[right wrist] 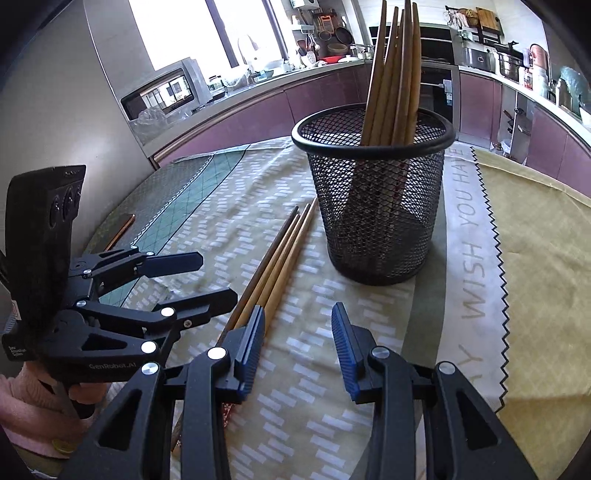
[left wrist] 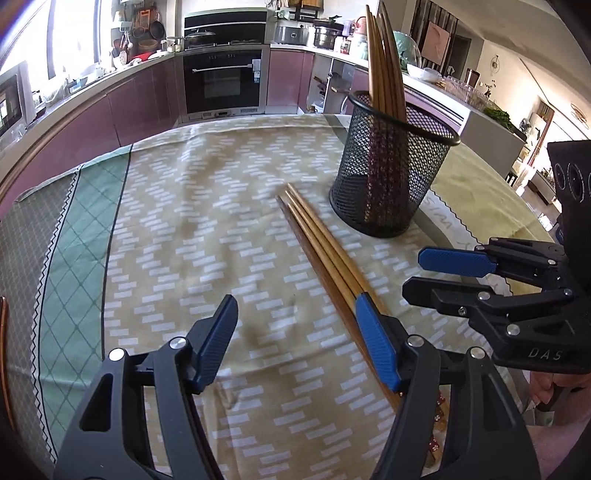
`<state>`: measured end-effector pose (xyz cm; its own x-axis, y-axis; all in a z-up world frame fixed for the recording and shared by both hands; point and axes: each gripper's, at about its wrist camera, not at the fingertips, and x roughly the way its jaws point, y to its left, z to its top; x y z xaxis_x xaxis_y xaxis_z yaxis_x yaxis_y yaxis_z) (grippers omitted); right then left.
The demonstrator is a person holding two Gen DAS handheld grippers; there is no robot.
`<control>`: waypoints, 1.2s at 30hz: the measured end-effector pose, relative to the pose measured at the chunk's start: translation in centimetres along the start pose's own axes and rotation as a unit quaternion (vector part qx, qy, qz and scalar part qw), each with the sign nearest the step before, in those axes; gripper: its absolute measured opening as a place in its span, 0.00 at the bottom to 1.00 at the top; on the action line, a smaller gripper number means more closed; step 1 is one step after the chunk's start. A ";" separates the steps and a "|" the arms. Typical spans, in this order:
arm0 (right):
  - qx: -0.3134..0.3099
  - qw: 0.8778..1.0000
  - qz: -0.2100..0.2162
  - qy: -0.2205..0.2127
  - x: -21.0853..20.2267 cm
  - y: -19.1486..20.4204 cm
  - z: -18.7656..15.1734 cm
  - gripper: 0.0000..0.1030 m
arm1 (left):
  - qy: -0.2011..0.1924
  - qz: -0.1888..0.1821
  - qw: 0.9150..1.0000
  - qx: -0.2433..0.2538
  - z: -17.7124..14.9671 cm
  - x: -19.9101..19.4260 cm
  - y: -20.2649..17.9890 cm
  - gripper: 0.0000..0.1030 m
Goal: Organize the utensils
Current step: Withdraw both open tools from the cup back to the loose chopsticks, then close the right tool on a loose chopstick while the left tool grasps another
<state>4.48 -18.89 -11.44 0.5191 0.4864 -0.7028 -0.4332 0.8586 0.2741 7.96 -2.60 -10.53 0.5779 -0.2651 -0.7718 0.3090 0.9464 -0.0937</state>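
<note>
Two empty, parted sets of fingers, left gripper (left wrist: 295,332) and right gripper (right wrist: 298,338); only right view shows tablecloth lettering (right wrist: 471,240).

I see a patterned tablecloth (left wrist: 177,229) covering the table, beige with white dashes, a green diamond-checked band along one side and a pale strip printed with letters (right wrist: 469,236) along the other. Behind it, purple cabinets (left wrist: 140,99) curve around the kitchen with a built-in oven (left wrist: 221,85) set among them. A microwave (right wrist: 162,92) sits near the bright window (right wrist: 177,29), and pots (left wrist: 325,33) crowd the counter.
</note>
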 end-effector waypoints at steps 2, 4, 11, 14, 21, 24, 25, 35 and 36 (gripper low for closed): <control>0.001 1.000 0.000 0.001 0.1 0.0 0.0 0.34 | 0.004 0.000 1.000 0.000 -0.1 0.3 0.0 0.62; 0.001 1.000 0.001 0.002 0.1 -0.1 0.0 0.34 | 0.006 0.001 1.000 0.000 -0.1 0.5 -0.1 0.62; 0.000 1.000 0.002 0.003 0.3 -0.3 0.1 0.34 | 0.009 0.006 1.000 0.002 0.1 0.9 -0.3 0.62; -0.002 1.000 0.002 0.003 0.4 -0.3 0.1 0.34 | 0.012 0.006 1.000 0.002 0.2 1.0 -0.3 0.62; -0.003 1.000 0.002 0.005 0.6 -0.1 0.2 0.34 | 0.014 0.008 1.000 0.003 0.3 1.0 -0.3 0.61; 0.000 1.000 0.003 0.004 0.6 -0.3 0.2 0.34 | 0.015 0.008 1.000 0.003 0.3 1.0 -0.3 0.62; 0.000 1.000 0.003 0.004 0.6 -0.3 0.2 0.34 | 0.015 0.008 1.000 0.004 0.3 1.1 -0.3 0.62; -0.007 1.000 0.001 0.009 0.9 0.2 0.4 0.34 | 0.020 0.014 1.000 0.005 0.9 1.6 0.0 0.60; -0.009 1.000 -0.001 0.009 1.0 0.3 0.5 0.34 | 0.020 0.012 1.000 0.004 0.9 1.6 0.1 0.57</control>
<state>5.20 -18.03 -11.75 0.5061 0.4822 -0.7151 -0.4456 0.8561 0.2619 9.57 -3.12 -11.21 0.5552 -0.2340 -0.7981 0.3014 0.9510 -0.0692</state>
